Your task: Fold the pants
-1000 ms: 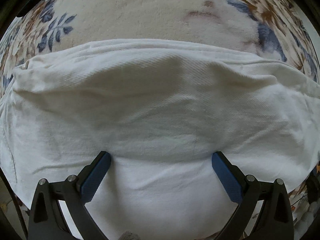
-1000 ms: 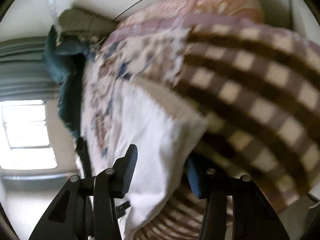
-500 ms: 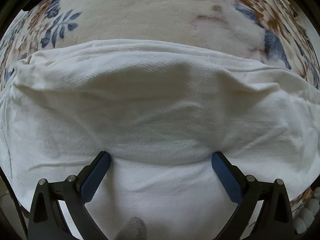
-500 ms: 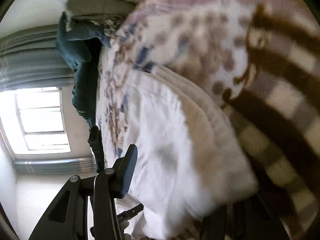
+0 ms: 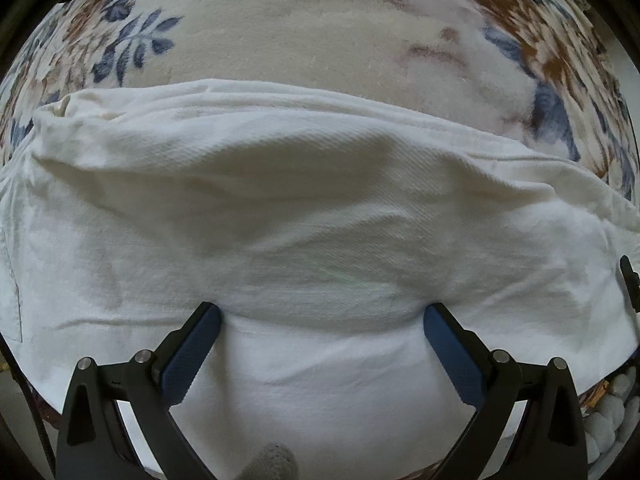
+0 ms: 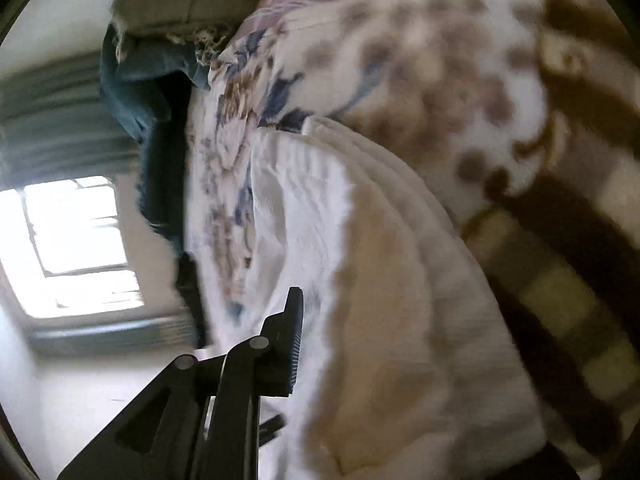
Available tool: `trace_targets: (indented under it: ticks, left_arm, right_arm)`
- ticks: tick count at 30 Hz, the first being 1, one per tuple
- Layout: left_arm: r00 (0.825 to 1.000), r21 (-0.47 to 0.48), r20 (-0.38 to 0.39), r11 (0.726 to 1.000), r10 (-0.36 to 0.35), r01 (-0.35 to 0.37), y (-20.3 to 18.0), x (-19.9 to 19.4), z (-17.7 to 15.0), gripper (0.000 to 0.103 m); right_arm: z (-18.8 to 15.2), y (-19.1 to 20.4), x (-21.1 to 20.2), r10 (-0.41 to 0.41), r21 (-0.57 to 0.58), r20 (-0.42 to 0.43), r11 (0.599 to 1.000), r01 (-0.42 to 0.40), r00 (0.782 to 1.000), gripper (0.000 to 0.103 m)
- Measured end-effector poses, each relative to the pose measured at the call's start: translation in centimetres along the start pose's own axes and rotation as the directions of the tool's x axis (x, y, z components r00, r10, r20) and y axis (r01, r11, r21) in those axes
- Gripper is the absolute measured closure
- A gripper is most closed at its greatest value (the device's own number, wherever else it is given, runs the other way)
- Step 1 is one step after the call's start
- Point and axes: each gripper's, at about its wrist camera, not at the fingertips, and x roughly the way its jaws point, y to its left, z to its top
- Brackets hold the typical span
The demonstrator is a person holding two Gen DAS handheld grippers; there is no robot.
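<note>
We are working on a bed (image 5: 320,32) covered with a cream blanket printed with blue and brown leaves, and the white pants (image 5: 320,216) lie across it, filling most of the left wrist view. They look already doubled: stacked edges run along the far side and a soft ridge of cloth crosses the middle, so we judge at least one fold done. In the right wrist view the same pants (image 6: 400,320) show several layers at one end, beside a brown checked blanket (image 6: 560,280); a pile of blue clothes (image 6: 140,92) sits further off.

What seems left is a final fold and some smoothing.

Our left gripper (image 5: 322,316) points down at the pants, jaws spread wide, pinching nothing. Our right gripper (image 6: 320,344) is closing at the layered edge; only one finger shows, so we cannot tell whether it has caught cloth.
</note>
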Motion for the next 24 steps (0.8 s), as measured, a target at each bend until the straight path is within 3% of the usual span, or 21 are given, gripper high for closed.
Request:
trace_targets:
  ticks: [1, 4, 8, 13, 24]
  left_arm:
    - [1.0, 0.001, -0.003, 1.0, 0.001, -0.001, 0.0, 0.0, 0.2, 0.0]
    - [1.0, 0.001, -0.012, 1.0, 0.001, -0.001, -0.4, 0.0, 0.6, 0.0]
    - [0.996, 0.016, -0.042, 0.997, 0.079, -0.078, 0.4, 0.1, 1.1, 0.0]
    - [0.988, 0.045, -0.005, 0.987, 0.156, -0.156, 1.8, -1.3, 1.2, 0.0]
    - [0.993, -0.059, -0.003, 0.991, 0.12, -0.12, 10.6, -5.0, 2.1, 0.0]
  right_arm:
    - [0.0, 0.0, -0.2, -0.026, 0.012, 0.025, 1.0, 0.026, 0.999, 0.097]
    - [0.2, -0.3, -1.0, -0.062, 0.064, 0.094, 0.996, 0.057, 0.994, 0.098]
    - [-0.4, 1.2, -0.8, -0.113, 0.028, 0.09, 0.993, 0.111, 0.989, 0.098]
    - [-1.5, 4.7, -2.5, -0.132, -0.04, 0.107, 0.99, 0.137, 0.985, 0.097]
    - [-8.9, 15.5, -3.5, -0.113, -0.175, 0.106, 0.976, 0.131, 0.988, 0.097]
